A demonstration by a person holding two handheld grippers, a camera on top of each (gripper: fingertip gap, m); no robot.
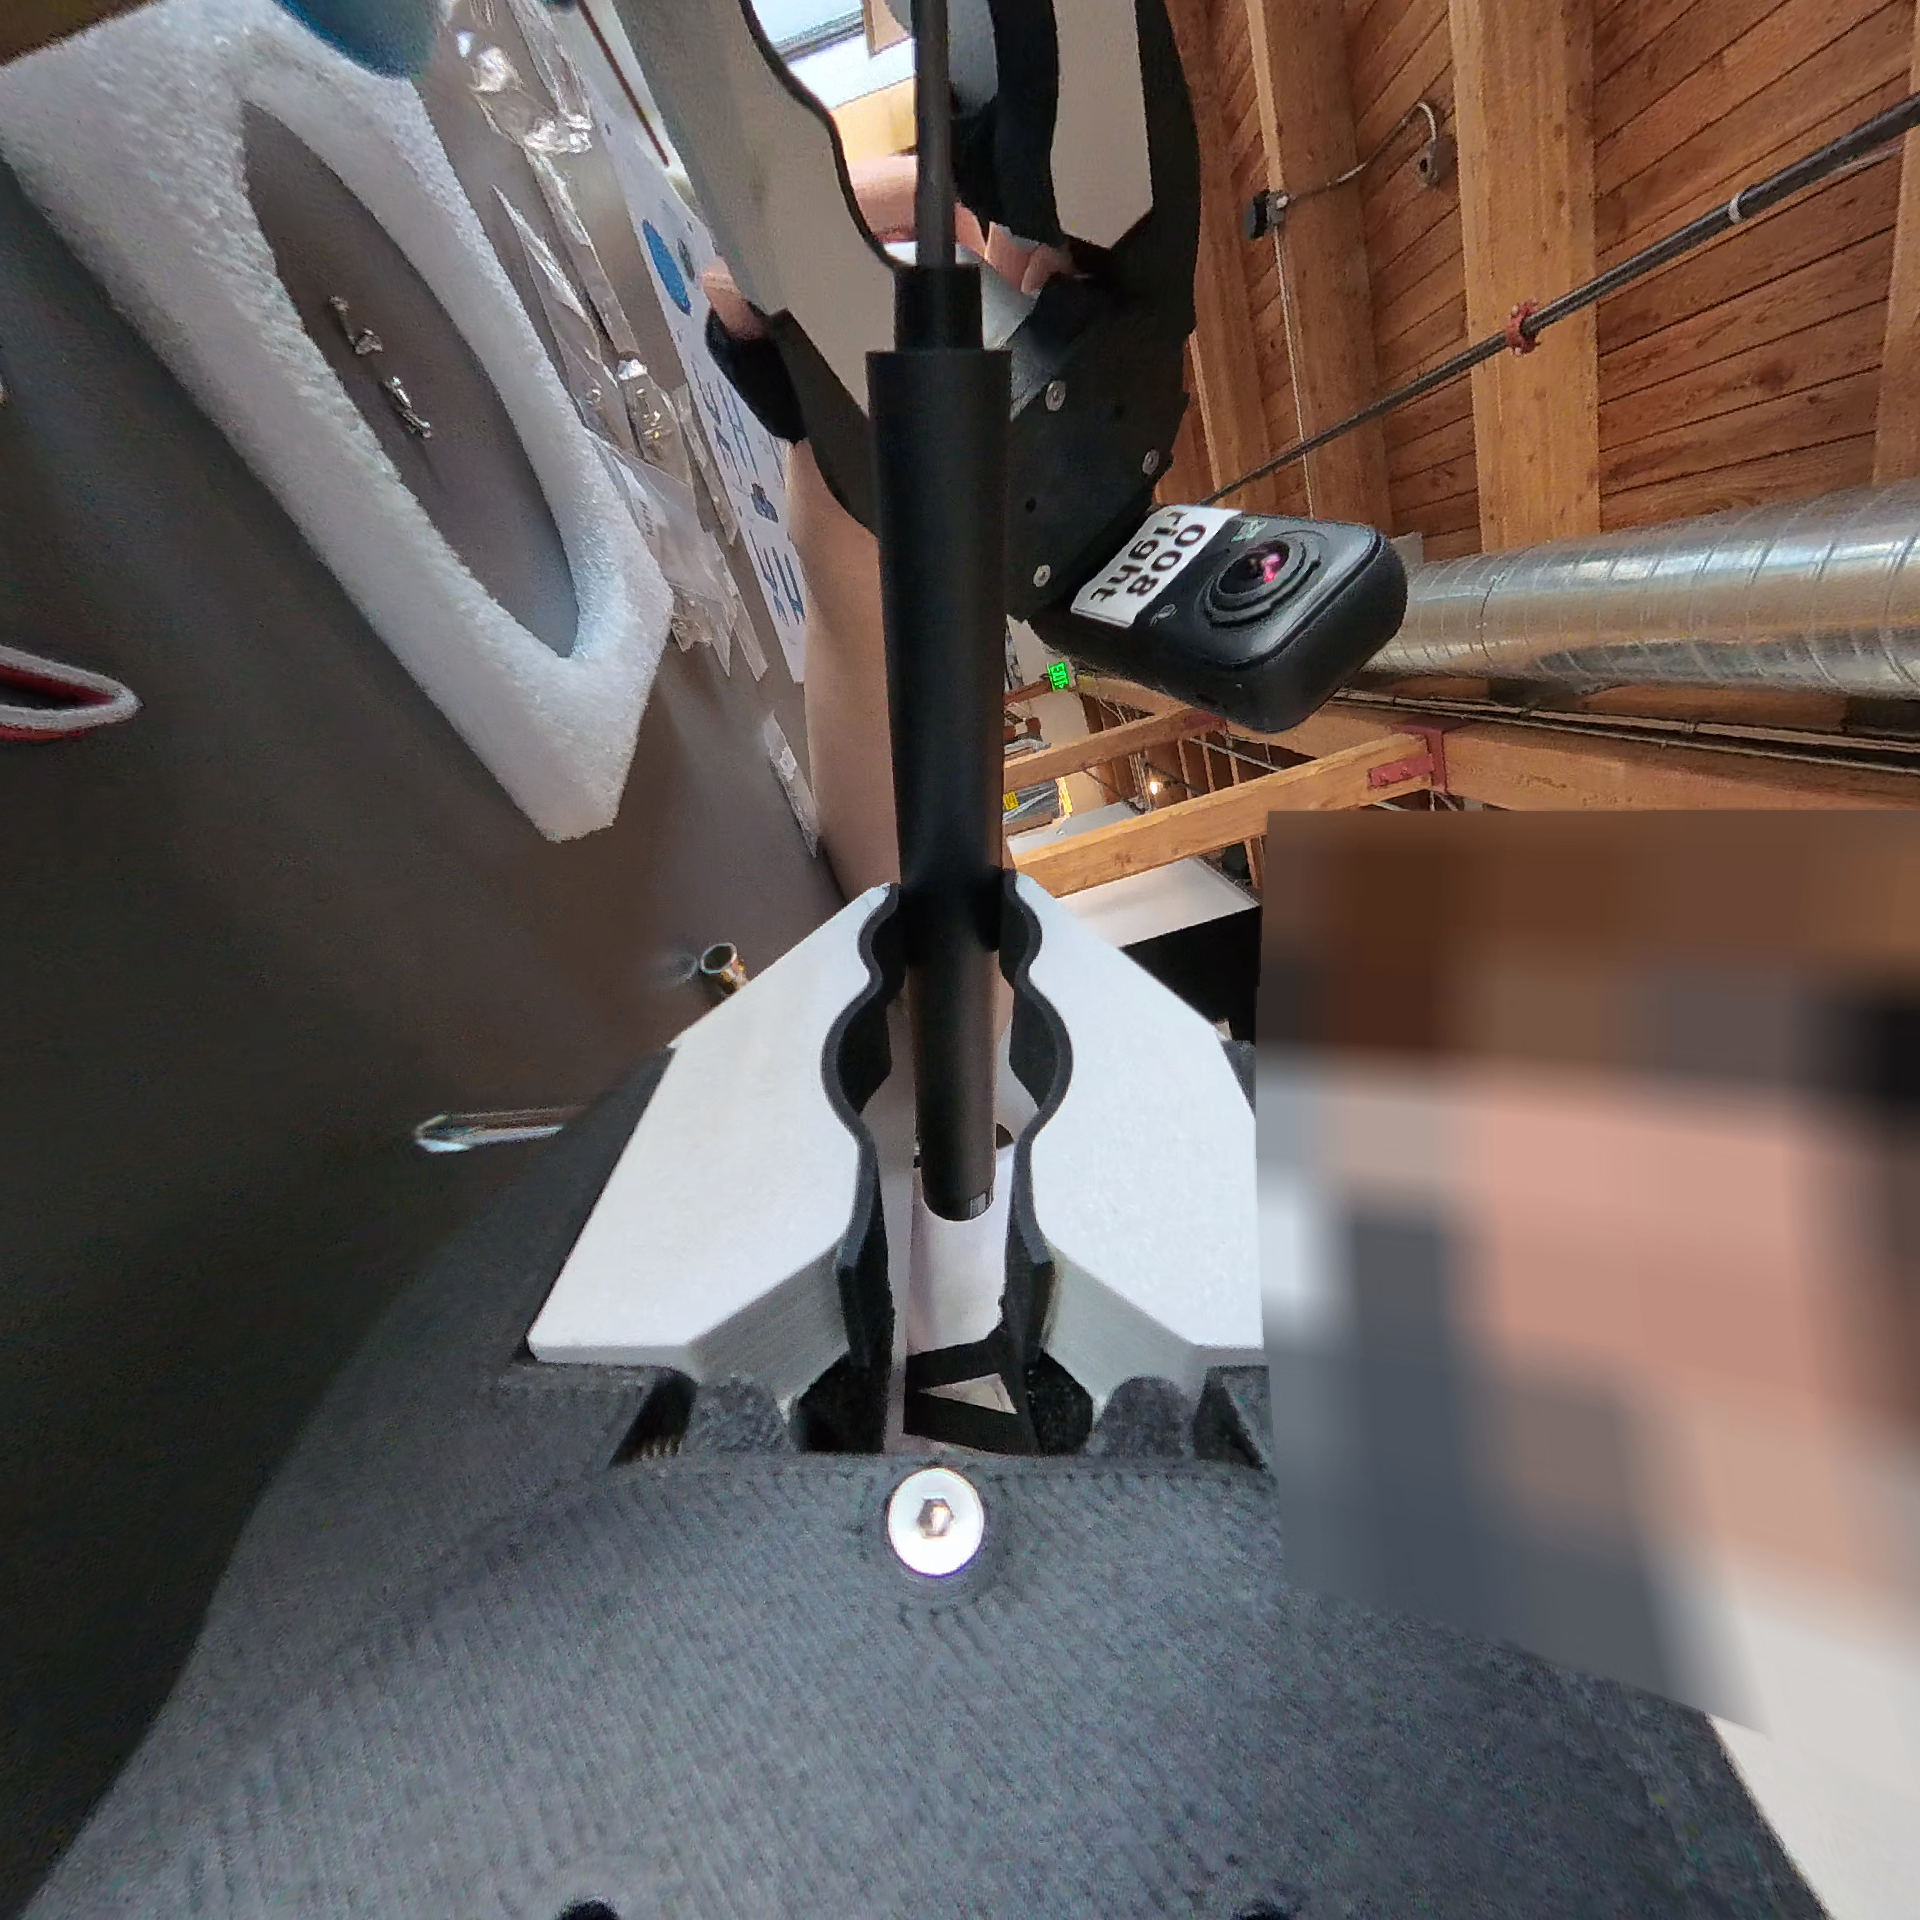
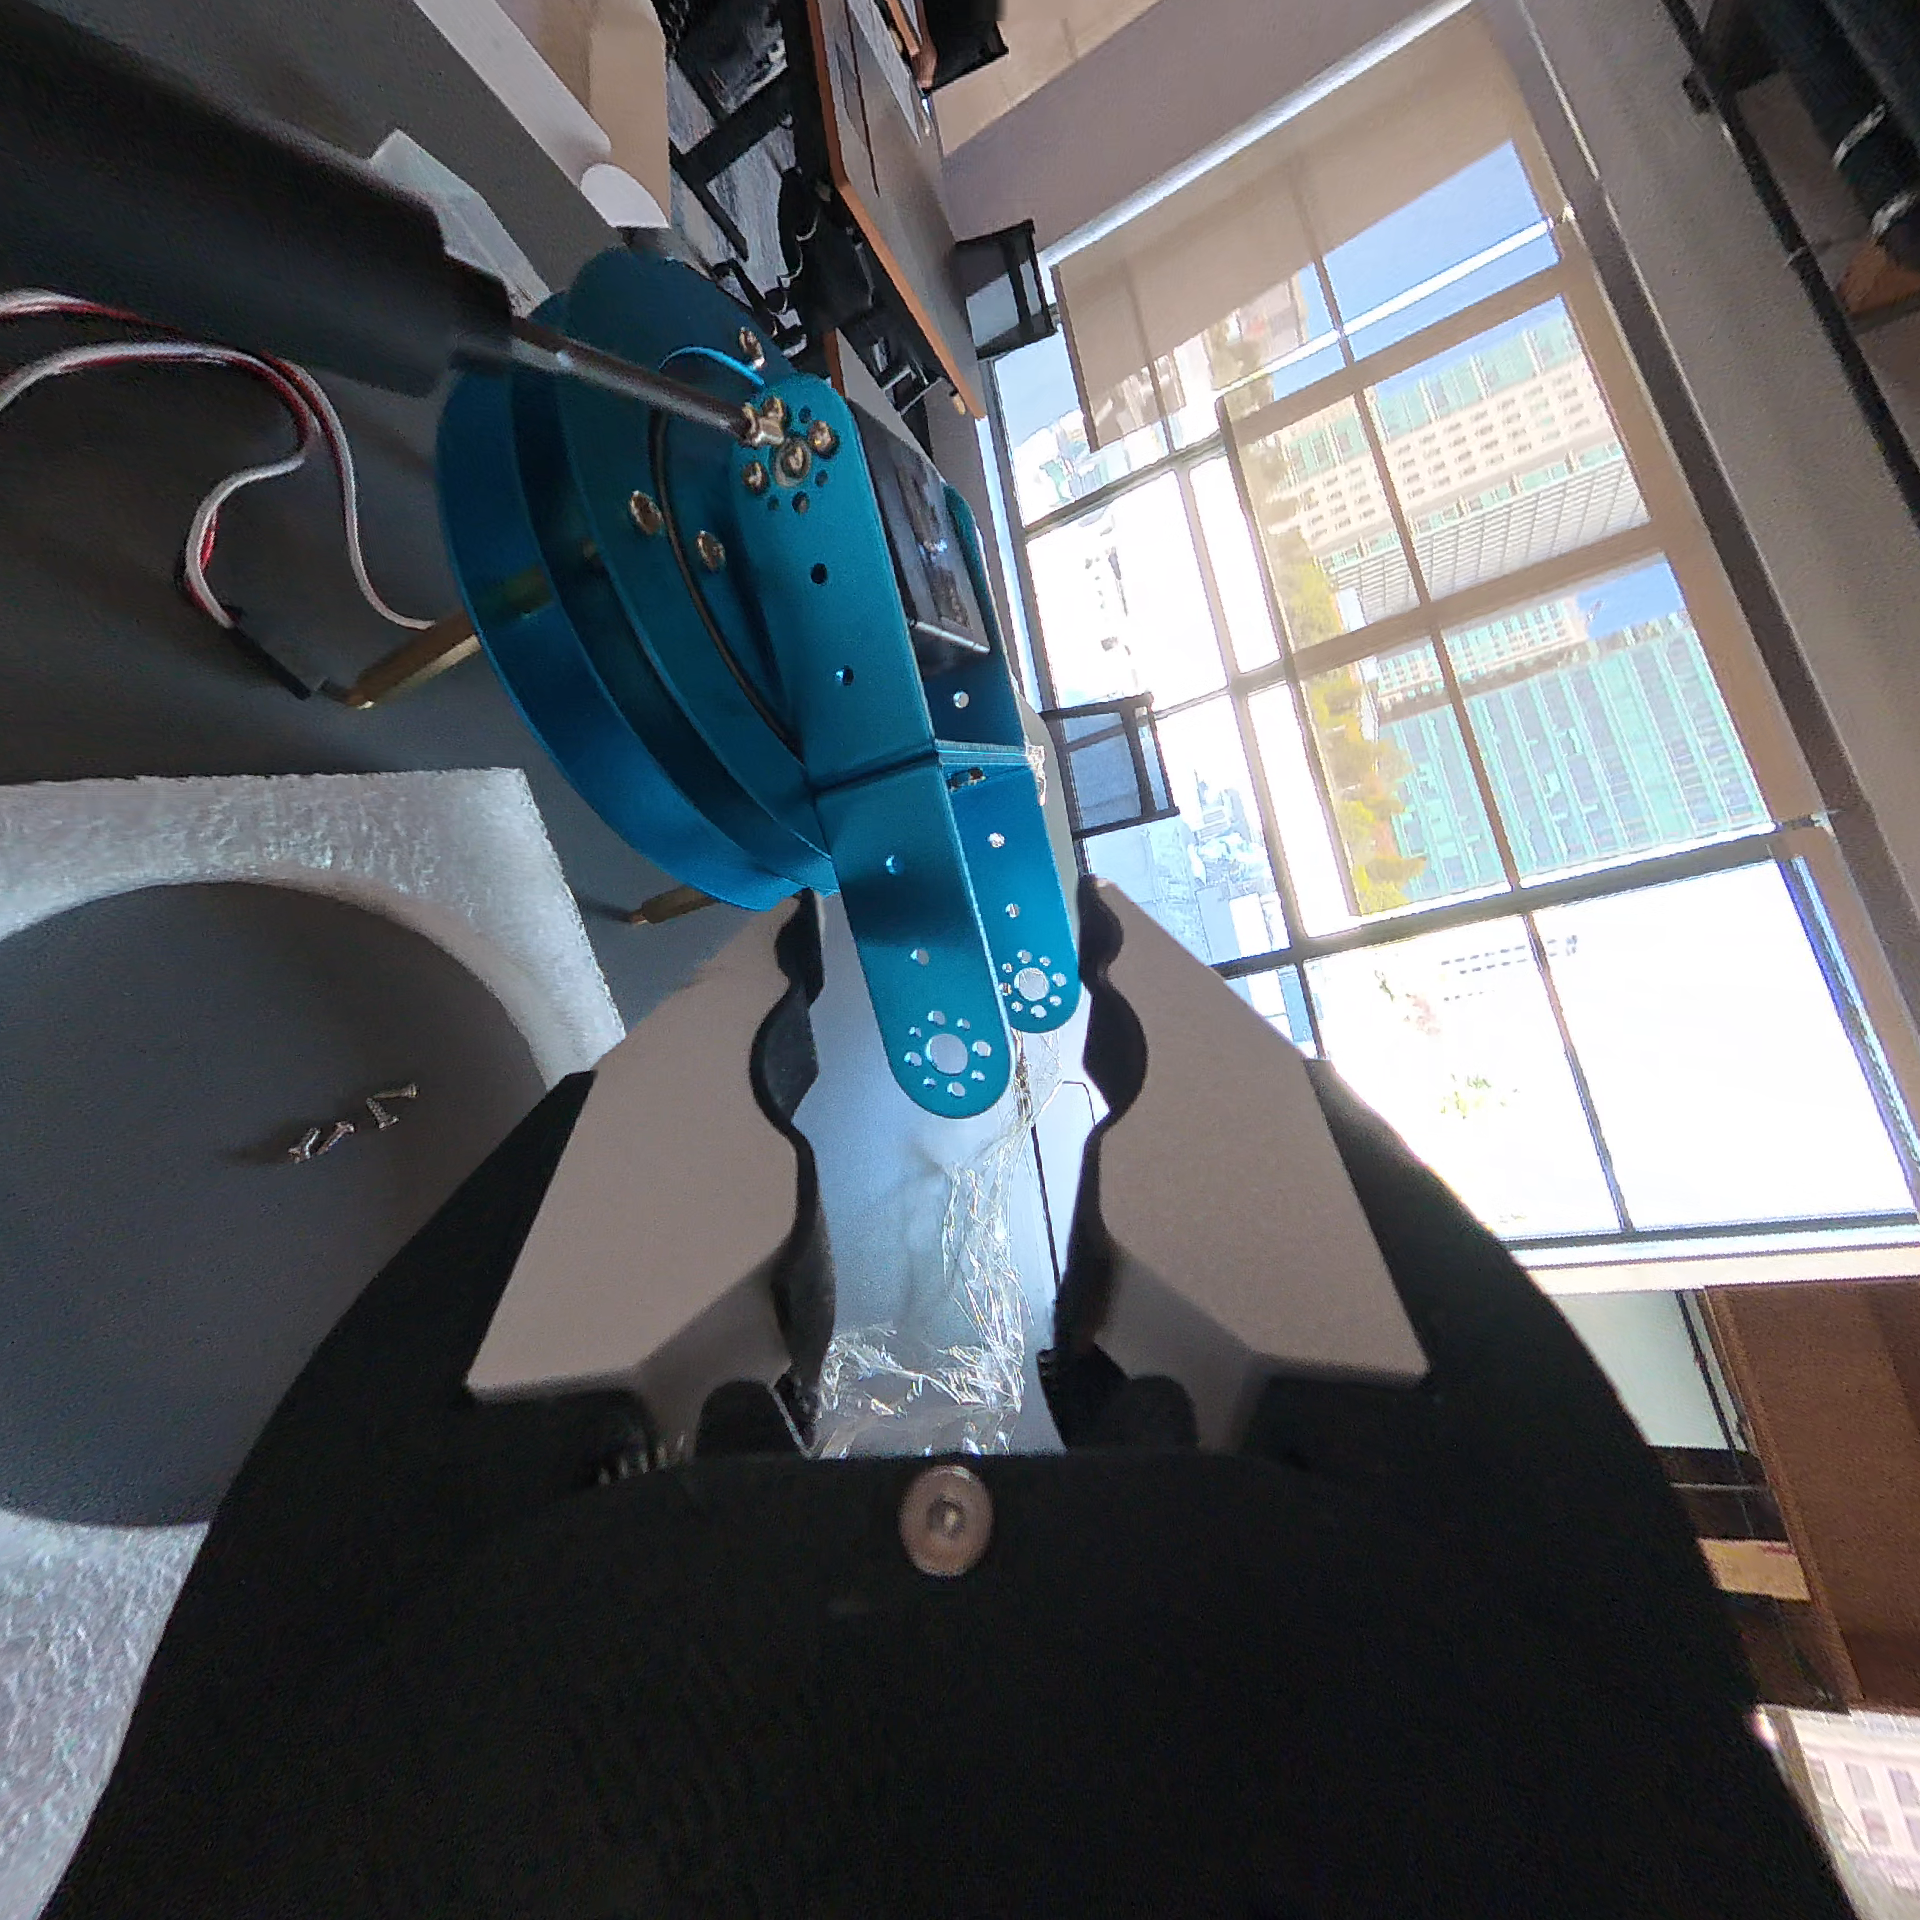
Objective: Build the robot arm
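Observation:
My left gripper (image 1: 945,904) is shut on the black handle of a screwdriver (image 1: 940,623), which points straight ahead toward the other gripper's body (image 1: 1101,416). In the right wrist view the screwdriver's metal shaft (image 2: 623,379) comes in from the left, with its tip on a small screw (image 2: 767,421) at the top of a blue metal bracket (image 2: 831,623). My right gripper (image 2: 951,894) is shut on the lower arms of this bracket (image 2: 914,935). The bracket stands on a blue round base (image 2: 582,675) and holds a black servo (image 2: 935,540).
A white foam frame (image 2: 312,821) lies on the grey table with loose screws (image 2: 353,1122) in its cutout; it also shows in the left wrist view (image 1: 343,343). Red and white wires (image 2: 260,416), brass standoffs (image 2: 416,665), crumpled plastic wrap (image 2: 935,1351), a loose metal bit (image 1: 488,1127) and parts bags (image 1: 634,395) lie around. One gripper's finger ends stand about 15 cm off the other's.

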